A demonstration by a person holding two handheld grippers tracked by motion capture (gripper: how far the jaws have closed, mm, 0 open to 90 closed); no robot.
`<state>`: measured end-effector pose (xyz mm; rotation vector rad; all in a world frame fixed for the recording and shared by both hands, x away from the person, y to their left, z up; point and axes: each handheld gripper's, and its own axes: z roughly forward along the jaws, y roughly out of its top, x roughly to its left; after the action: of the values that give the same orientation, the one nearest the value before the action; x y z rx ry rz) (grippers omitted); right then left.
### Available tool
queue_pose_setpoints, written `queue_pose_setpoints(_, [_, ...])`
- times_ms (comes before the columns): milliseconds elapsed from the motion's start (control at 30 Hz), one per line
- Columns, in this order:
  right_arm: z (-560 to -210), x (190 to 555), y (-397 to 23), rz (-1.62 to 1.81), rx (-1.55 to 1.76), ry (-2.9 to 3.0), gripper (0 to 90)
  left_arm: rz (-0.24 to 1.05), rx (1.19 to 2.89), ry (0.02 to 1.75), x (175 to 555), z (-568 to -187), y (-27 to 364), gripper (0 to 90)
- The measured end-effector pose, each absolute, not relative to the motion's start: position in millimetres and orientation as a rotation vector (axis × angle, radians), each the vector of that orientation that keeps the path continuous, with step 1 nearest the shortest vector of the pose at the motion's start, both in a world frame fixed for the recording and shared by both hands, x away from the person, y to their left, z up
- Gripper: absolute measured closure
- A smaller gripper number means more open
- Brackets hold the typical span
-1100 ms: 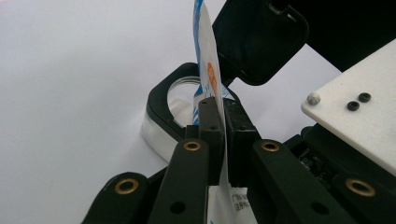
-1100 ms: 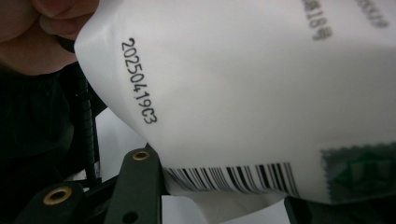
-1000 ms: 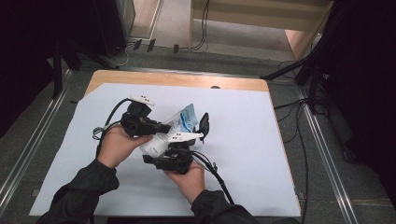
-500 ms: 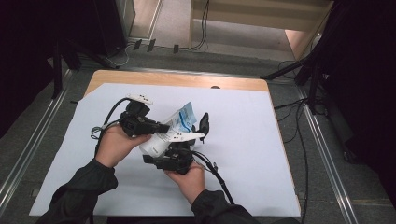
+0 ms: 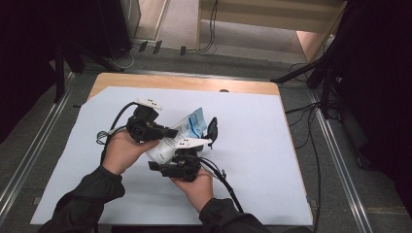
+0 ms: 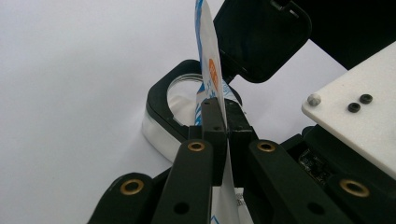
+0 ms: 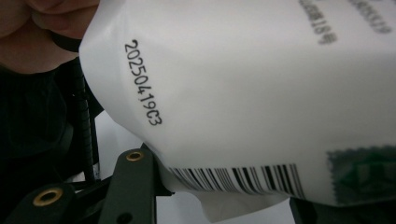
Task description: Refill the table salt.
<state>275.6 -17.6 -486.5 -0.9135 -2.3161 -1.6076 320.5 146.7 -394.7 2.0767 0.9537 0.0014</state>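
Two tools share the pouch (image 5: 187, 132): left tool (image 6: 223, 122) pinches its edge, right tool (image 5: 187, 162), jaws just easing wider, cradles the body.

Close up, a white pouch (image 7: 261, 93) takes up most of the right gripper view, its back side facing out and bulging a little. A date code is printed in black down its left part, a barcode runs along its lower edge, and a green square mark sits at the lower right. A black jaw with brass rivets rises at the lower left and meets the pouch's underside. A person's fingers (image 7: 42, 32) show in the upper left corner.
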Motion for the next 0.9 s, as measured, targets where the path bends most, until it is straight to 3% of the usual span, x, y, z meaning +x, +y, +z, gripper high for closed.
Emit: queue_pose_setpoints(900, [-484.1,277.1,-19.6,-1.619,-0.938,-2.247,61.7,0.028,2.055,0.953,320.0,-389.3,147.1,90.0])
